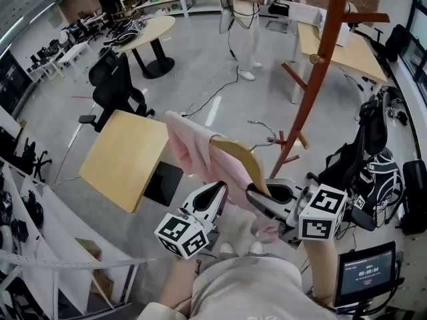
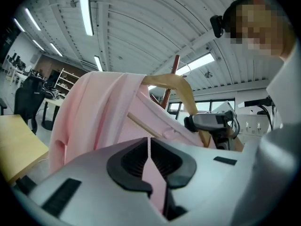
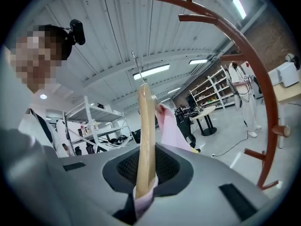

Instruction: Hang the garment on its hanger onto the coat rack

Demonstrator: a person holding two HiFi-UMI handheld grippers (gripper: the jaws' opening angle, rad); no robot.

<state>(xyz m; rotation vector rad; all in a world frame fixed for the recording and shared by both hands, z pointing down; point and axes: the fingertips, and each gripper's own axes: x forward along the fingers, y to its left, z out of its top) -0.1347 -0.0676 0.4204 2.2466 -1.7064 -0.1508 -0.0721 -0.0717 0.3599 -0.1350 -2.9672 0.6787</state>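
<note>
Standing tallest: coat rack [image 1: 319, 65], a red-brown curved pole with short pegs, ahead of you and to your right. Its lower pegs jut toward the load, so treat them as the edges to clear. There is open floor between you and the pole, but bags [image 1: 373, 159] crowd its right side.

Table [image 1: 123, 155], pale wood top, on your left. Its near edge lies just beside the draped cloth, so there is more room on the rack side.

Garment [image 1: 193, 145], pink, draped over the hanger and held up in front of you, not yet on the rack.

Hanger [image 1: 241, 157], wooden and tilted. One arm is bare and the other is under cloth.

Left gripper [image 1: 215, 193]: the jaws are pressed together on a thin fold of the garment. You probably hold it there to stop the cloth sliding off or swinging.

Right gripper [image 1: 259, 195]: the jaws are clamped on the hanger's wooden arm, with a little pink cloth caught alongside. This looks like your steering grip.

Hook [image 1: 263, 127], wire, free of both grippers and touching no peg. The head view shows it near the lower pegs, but depth there cannot be judged.
</note>
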